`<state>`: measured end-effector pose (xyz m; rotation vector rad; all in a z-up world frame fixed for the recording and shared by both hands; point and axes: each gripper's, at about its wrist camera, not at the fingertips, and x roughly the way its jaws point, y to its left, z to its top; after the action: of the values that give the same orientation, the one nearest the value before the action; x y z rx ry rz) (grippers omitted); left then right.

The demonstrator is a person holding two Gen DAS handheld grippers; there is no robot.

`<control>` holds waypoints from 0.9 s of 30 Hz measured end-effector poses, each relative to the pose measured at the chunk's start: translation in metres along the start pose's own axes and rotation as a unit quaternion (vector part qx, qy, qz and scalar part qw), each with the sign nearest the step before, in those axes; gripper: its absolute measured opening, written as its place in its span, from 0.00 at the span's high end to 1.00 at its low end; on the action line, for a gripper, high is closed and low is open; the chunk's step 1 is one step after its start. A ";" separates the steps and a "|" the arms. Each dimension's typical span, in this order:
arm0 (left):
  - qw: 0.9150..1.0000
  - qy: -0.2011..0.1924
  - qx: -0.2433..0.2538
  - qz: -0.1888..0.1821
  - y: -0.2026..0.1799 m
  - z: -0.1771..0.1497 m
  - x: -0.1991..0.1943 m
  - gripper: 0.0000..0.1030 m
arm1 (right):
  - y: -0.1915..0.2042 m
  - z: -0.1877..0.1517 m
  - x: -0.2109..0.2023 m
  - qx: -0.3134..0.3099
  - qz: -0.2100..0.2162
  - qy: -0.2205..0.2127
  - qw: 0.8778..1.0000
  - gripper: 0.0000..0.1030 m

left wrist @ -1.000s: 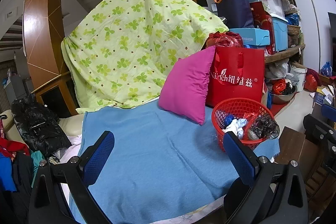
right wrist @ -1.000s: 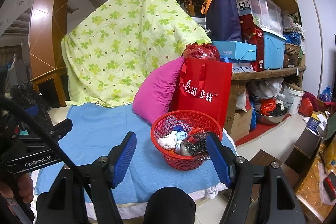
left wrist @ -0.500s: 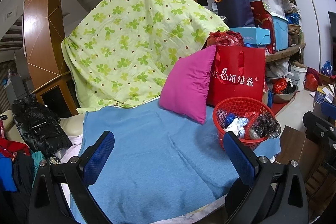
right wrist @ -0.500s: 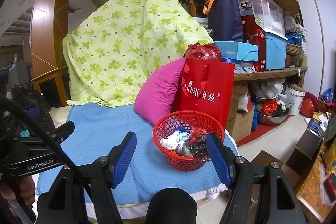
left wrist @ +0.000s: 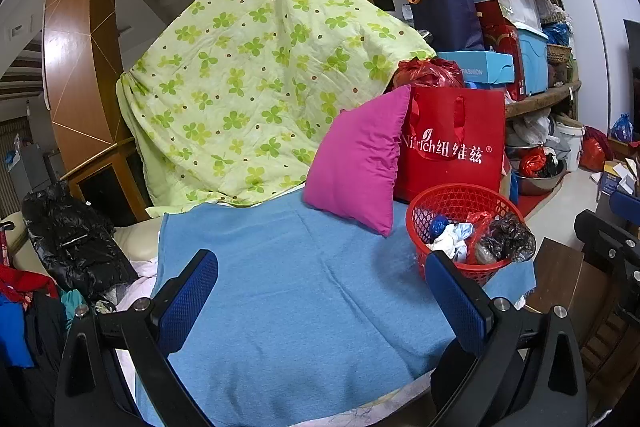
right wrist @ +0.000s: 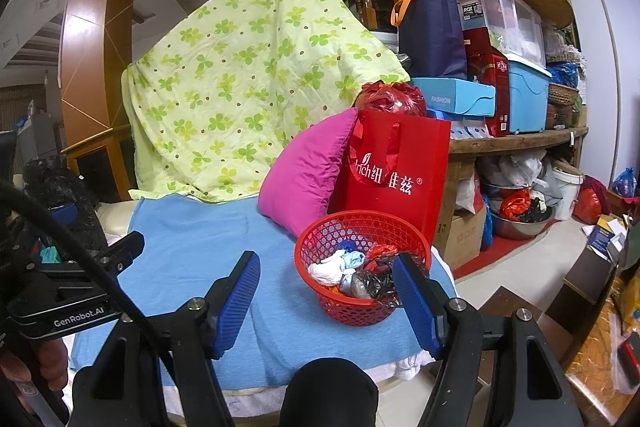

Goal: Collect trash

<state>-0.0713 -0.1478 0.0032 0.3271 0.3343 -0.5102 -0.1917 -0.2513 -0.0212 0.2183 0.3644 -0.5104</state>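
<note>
A red mesh basket (left wrist: 440, 201) (right wrist: 320, 233) stands near the right edge of a blue cloth (left wrist: 288, 287) (right wrist: 192, 239). Crumpled trash (left wrist: 476, 239) (right wrist: 352, 271) fills it: white, blue, red and dark plastic pieces. My left gripper (left wrist: 320, 297) is open over the bare cloth, nothing between its blue pads; the basket sits behind its right finger. My right gripper (right wrist: 328, 301) is open too, held in front of the basket without touching it. The left gripper's body (right wrist: 72, 291) shows at the left of the right wrist view.
A pink pillow (left wrist: 360, 163) and a red shopping bag (left wrist: 456, 143) stand behind the basket, with a green clover quilt (left wrist: 248, 87) draped further back. Dark clothes (left wrist: 72, 243) pile up at the left. Cluttered shelves (right wrist: 516, 139) and floor items lie to the right.
</note>
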 end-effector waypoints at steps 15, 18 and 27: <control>1.000 0.003 0.001 -0.001 0.007 -0.004 0.000 0.00 | 0.000 -0.002 0.003 0.001 0.000 0.001 1.000 0.30; 1.000 0.003 0.001 -0.001 0.006 -0.003 0.001 0.00 | 0.000 -0.003 0.004 0.001 0.000 0.002 1.000 0.30; 1.000 0.005 0.001 -0.003 0.007 -0.006 0.001 0.00 | -0.004 -0.007 0.008 0.000 0.000 0.006 1.000 0.30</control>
<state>-0.0682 -0.1407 -0.0010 0.3300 0.3438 -0.5149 -0.1898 -0.2558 -0.0315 0.2222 0.3751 -0.5091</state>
